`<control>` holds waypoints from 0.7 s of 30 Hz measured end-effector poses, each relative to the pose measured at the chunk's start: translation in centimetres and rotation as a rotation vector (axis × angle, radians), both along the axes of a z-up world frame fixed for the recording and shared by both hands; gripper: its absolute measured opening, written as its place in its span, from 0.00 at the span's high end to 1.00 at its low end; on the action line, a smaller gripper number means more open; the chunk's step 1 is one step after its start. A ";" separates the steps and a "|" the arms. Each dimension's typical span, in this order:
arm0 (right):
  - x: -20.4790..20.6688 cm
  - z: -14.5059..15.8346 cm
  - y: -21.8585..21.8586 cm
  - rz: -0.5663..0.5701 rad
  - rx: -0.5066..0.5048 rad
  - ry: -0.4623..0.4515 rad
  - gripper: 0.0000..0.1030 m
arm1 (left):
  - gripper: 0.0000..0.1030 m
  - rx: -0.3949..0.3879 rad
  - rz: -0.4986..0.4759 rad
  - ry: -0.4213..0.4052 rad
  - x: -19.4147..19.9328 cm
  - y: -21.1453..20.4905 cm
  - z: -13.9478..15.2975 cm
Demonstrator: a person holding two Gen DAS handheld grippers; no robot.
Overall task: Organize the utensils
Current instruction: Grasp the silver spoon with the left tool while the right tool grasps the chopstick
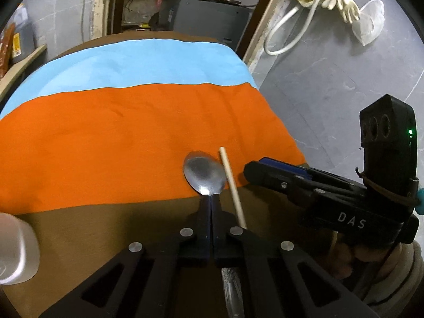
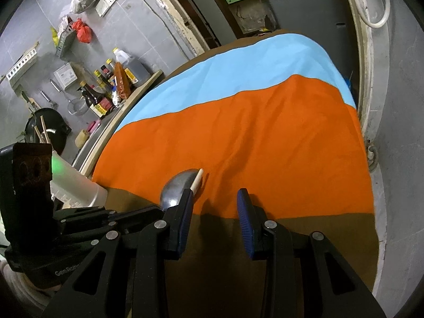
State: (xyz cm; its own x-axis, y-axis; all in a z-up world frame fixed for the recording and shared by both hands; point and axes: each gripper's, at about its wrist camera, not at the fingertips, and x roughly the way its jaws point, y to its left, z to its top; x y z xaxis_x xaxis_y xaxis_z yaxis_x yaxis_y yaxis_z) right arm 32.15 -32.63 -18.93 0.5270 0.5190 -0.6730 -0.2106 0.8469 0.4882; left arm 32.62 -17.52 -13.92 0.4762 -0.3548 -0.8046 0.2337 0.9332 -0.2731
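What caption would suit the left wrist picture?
Left gripper shut on a shiny metal spoon beside a pale wooden chopstick, over the orange cloth.

One metal spoon (image 1: 204, 173), one wooden chopstick (image 1: 232, 185), one white container (image 1: 16, 249), two grippers

Spoon and chopstick at cloth's near edge.
Metal spoon (image 1: 204, 173), bowl up, over the orange/brown seam; wooden chopstick (image 1: 232, 185) just beside at 3 o'clock, pointing 11.
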 end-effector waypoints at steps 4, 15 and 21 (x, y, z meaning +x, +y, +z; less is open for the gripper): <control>-0.1 0.1 0.7 0.029 0.004 -0.007 0.71 | 0.99 0.002 0.033 0.024 -0.2 1.8 -0.5; -0.2 0.2 1.1 0.048 -0.004 0.012 0.77 | 0.99 -0.202 0.080 0.026 -1.6 4.3 -0.2; -0.6 0.3 0.5 0.023 -0.004 0.012 0.77 | 0.99 -0.266 0.047 0.044 -1.0 3.6 -0.4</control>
State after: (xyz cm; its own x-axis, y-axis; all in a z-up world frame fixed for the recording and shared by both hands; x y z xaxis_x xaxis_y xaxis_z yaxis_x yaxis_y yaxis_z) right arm 31.58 -32.13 -18.64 0.5068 0.5280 -0.6814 -0.2237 0.8440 0.4875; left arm 31.63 -13.94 -14.28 0.4633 -0.5347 -0.7067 0.1745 0.8369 -0.5188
